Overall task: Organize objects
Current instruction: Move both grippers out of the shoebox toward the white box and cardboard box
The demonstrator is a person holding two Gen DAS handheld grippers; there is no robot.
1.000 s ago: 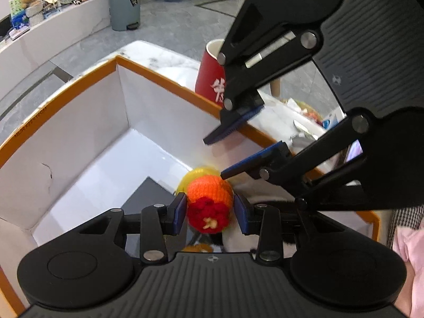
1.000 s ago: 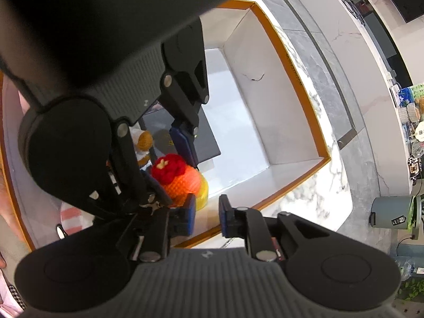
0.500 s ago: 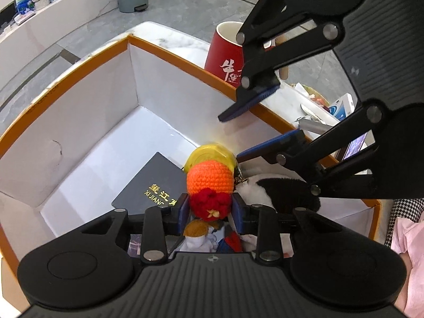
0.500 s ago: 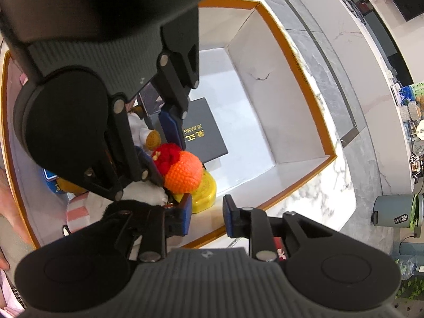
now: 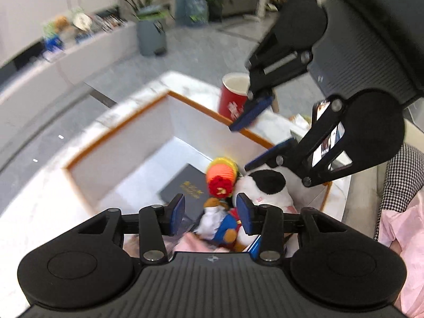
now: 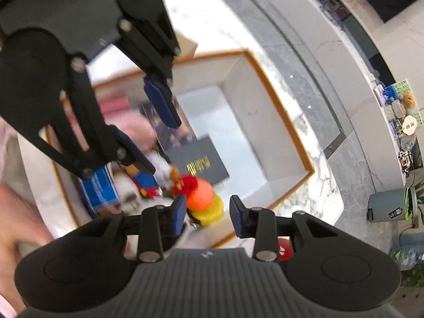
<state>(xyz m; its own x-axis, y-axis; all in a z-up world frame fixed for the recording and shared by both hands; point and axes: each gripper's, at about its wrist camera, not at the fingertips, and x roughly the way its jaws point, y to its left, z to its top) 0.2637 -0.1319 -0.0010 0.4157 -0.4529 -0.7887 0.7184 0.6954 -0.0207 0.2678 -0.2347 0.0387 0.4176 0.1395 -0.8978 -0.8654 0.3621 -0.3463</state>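
A crocheted toy with orange, yellow and red parts lies free in the white box with the orange rim, against a black and white plush. My left gripper hangs above the box. Its jaws are opening and nothing is pressed between them. My right gripper hovers over the box's far wall; its jaws are opening too and hold nothing. In the right wrist view the crocheted toy shows below and beyond my right gripper, while the left gripper is above the box.
In the box lie a black booklet with gold lettering, a small doll in blue, white and red, a blue pack and pink cloth. A red cup stands behind the box. A grey bin stands on the floor.
My left gripper let go of the crocheted toy and rose back from it; the toy now lies in the box. My right gripper's jaws have widened.
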